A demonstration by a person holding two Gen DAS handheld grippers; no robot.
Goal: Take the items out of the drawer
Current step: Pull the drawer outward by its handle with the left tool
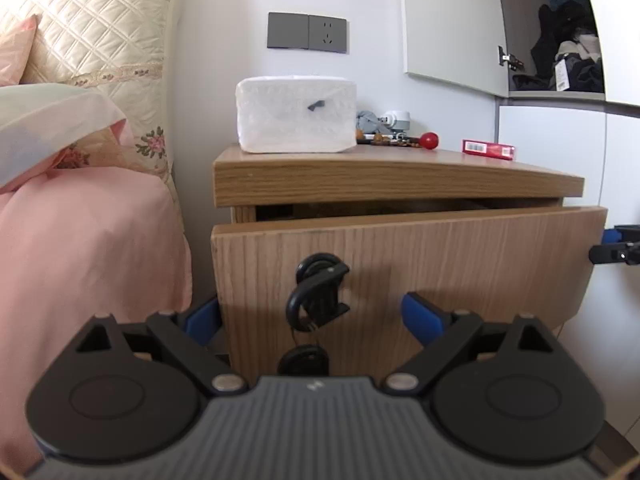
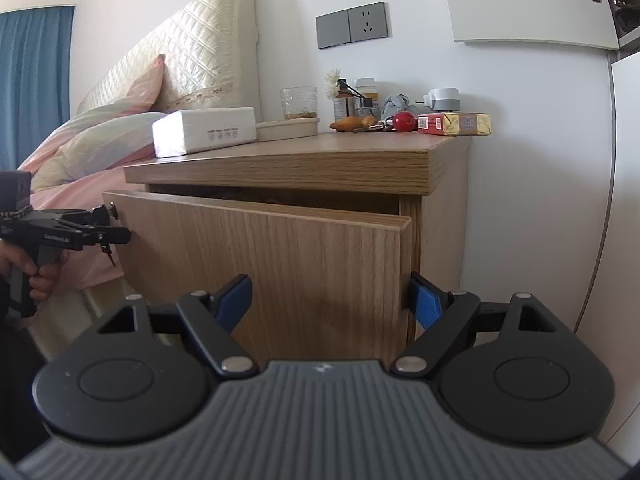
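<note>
The wooden nightstand's top drawer (image 1: pixel 440 256) (image 2: pixel 260 248) is pulled out a little. A dark gap shows above its front and the contents are hidden. A key with a black key bunch (image 1: pixel 318 296) hangs from the lock in the drawer front. My left gripper (image 1: pixel 312 316) is open, close to the front. One of its fingers is past the front's left edge and the other is right of the keys. My right gripper (image 2: pixel 332 302) is also open and straddles the front's right edge. It holds nothing. Each gripper appears in the other's view: the left gripper (image 2: pixel 80 232) and the right gripper (image 1: pixel 616 250).
On the nightstand top (image 2: pixel 320 148) lie a white tissue pack (image 1: pixel 296 114) (image 2: pixel 204 130), a red ball (image 2: pixel 404 120), a red and gold pack (image 2: pixel 454 124), a glass (image 2: pixel 300 102) and small bottles. A bed with pink sheets (image 1: pixel 80 260) is on the left. A white wardrobe (image 1: pixel 560 152) stands to the right.
</note>
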